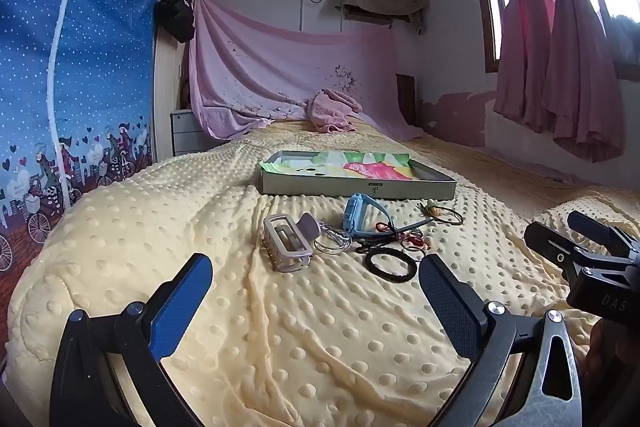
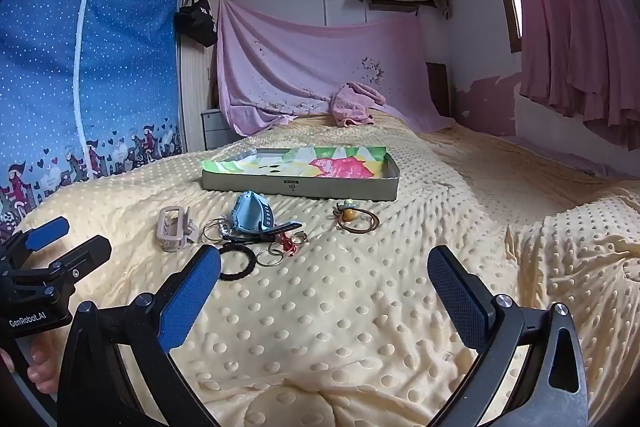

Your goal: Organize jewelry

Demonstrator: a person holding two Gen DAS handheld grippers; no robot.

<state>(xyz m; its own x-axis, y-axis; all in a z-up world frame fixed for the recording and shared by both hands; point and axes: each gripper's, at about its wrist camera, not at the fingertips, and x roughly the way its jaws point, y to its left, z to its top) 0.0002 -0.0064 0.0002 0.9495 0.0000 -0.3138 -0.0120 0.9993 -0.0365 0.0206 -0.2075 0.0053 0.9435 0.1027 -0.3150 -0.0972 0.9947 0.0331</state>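
The bed's yellow dotted blanket [image 1: 320,327] carried a shallow tray [image 1: 360,185] lined with coloured paper. Just in front of it lay the jewelry: a beige hair claw [image 1: 286,243], a blue watch [image 1: 362,215], a black hair tie [image 1: 390,264], metal rings [image 2: 276,251]. Left tongs [image 1: 316,287] and right tongs [image 2: 324,279] were both spread, empty, above the blanket.

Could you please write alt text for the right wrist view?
The open right gripper hovers over a yellow dotted blanket, empty. Ahead lie a blue watch, hair clip, rings and hair ties before a shallow box.
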